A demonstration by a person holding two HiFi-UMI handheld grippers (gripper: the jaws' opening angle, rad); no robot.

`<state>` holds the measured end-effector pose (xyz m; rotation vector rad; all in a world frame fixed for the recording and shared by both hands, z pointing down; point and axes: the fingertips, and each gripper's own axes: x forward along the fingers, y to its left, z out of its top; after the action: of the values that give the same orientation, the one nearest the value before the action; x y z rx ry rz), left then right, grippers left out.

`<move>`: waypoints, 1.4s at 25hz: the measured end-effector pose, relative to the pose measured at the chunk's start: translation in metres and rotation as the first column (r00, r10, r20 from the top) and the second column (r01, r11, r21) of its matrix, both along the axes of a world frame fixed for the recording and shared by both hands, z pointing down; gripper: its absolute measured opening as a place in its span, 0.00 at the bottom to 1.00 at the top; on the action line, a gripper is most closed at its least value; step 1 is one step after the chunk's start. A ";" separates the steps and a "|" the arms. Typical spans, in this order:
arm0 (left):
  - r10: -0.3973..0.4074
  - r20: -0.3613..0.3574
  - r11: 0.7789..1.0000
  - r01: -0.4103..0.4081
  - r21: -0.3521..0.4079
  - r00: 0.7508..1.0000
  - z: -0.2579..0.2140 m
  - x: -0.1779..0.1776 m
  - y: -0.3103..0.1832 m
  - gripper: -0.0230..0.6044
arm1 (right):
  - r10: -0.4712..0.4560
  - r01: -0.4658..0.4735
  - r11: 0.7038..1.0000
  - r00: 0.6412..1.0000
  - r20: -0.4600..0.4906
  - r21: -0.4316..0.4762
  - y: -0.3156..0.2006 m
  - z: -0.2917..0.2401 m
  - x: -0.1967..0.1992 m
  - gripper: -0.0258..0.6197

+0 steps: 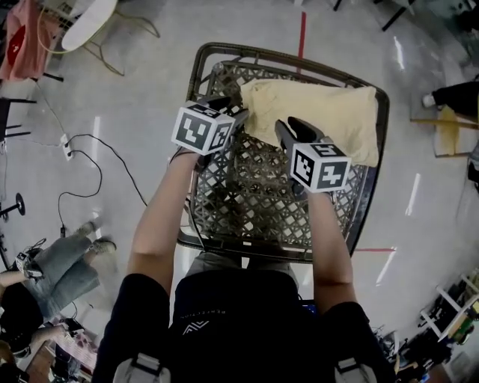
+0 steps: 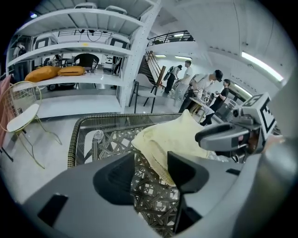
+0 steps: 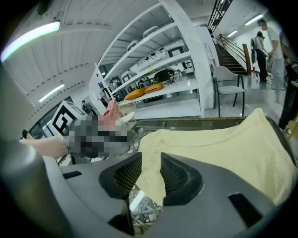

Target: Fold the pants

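The pale yellow pants (image 1: 322,112) lie folded across the far right part of a dark woven wicker table (image 1: 247,202). My left gripper (image 1: 236,108) hovers at the cloth's left end with its jaws wide apart. In the left gripper view the pants' edge (image 2: 163,148) shows in the gap between them, untouched by the left gripper (image 2: 151,174). My right gripper (image 1: 288,127) sits at the near left edge of the pants. In the right gripper view a fold of the pants (image 3: 219,148) runs between the narrow jaws of the right gripper (image 3: 151,174) and hangs below them.
The table has a raised rim (image 1: 224,52) all round. A white round chair (image 1: 82,22) stands at the far left, and a black cable (image 1: 97,164) trails on the floor. A person (image 1: 60,269) sits at the lower left. White shelves (image 2: 79,69) stand beyond the table.
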<state>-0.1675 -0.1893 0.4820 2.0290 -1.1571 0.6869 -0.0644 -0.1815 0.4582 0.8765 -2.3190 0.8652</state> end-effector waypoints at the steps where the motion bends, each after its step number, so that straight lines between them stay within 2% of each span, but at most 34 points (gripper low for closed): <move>1: 0.000 -0.009 1.000 0.000 0.002 1.000 0.002 -0.002 -0.003 0.37 | -0.012 0.012 1.000 1.000 -0.003 -0.004 0.004 0.004 -0.006 0.21; 8: -0.012 -0.085 1.000 0.011 -0.014 0.996 0.016 -0.006 -0.016 0.39 | -0.102 0.101 0.995 0.993 -0.066 -0.016 0.025 0.025 -0.036 0.30; 12: -0.039 -0.147 0.999 0.034 -0.037 0.988 0.023 -0.002 -0.020 0.39 | -0.099 0.097 0.995 0.993 -0.069 -0.040 0.029 0.032 -0.043 0.30; 17: -0.056 -0.167 0.998 0.052 -0.031 0.984 0.029 -0.002 -0.026 0.39 | -0.118 0.114 0.993 0.987 -0.109 -0.038 0.033 0.041 -0.051 0.33; 23: -0.090 -0.213 0.996 0.085 -0.034 0.973 0.025 0.004 -0.037 0.39 | -0.132 0.118 0.987 0.982 -0.132 -0.111 0.040 0.054 -0.059 0.36; 26: -0.108 -0.222 0.994 0.103 -0.034 0.969 0.031 0.003 -0.042 0.39 | -0.139 0.123 0.986 0.979 -0.151 -0.111 0.041 0.061 -0.061 0.36; 29: -0.095 -0.224 0.995 0.091 -0.029 0.970 0.032 0.004 -0.044 0.37 | -0.140 0.124 0.987 0.976 -0.167 -0.104 0.039 0.065 -0.062 0.36; 35: -0.048 -0.236 0.999 0.050 0.001 0.970 0.012 0.011 -0.048 0.27 | -0.143 0.134 0.989 0.968 -0.207 -0.059 0.035 0.054 -0.060 0.36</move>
<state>-0.1567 -0.2376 0.4940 2.0173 -1.0661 0.4039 -0.1249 -0.1462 0.5126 0.7395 -2.1402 0.7245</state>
